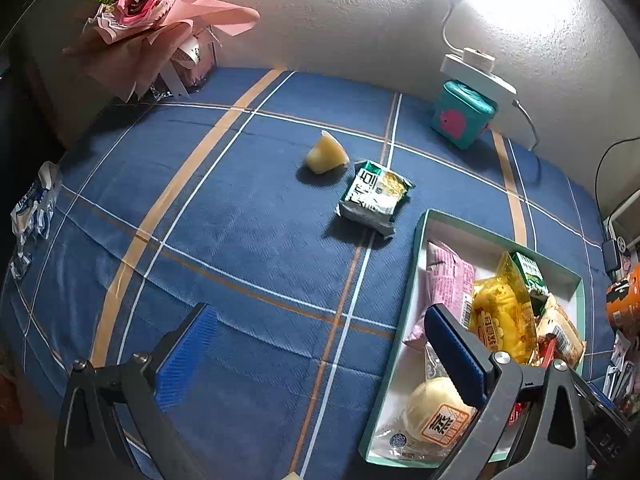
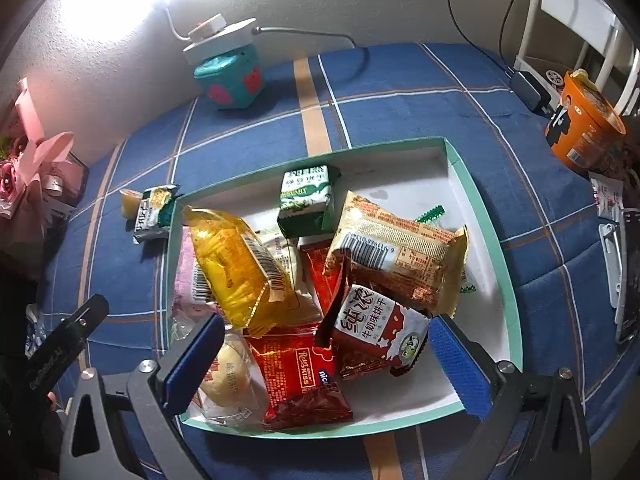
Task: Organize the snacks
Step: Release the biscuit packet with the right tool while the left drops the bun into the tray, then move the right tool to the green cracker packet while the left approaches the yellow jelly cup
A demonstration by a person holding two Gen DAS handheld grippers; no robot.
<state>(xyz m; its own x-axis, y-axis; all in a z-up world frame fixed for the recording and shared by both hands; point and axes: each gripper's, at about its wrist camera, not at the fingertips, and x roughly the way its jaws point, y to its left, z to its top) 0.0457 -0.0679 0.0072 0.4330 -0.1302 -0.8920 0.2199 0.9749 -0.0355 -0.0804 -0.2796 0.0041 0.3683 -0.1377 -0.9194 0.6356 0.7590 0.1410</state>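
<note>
A shallow white box with a teal rim lies on the blue checked cloth and holds several snack packets, among them a yellow one, a red one and a green-white one. In the left wrist view the box is at the right. Outside it lie a green-white packet and a pale yellow wrapped bun; both show in the right wrist view, packet left of the box. My left gripper is open and empty above the cloth. My right gripper is open and empty over the box's near end.
A teal cube with a white power strip on it stands by the wall. A pink bouquet is at the far left corner. An orange cup and a cable adapter sit at the right. A clear blue-white wrapper lies at the left edge.
</note>
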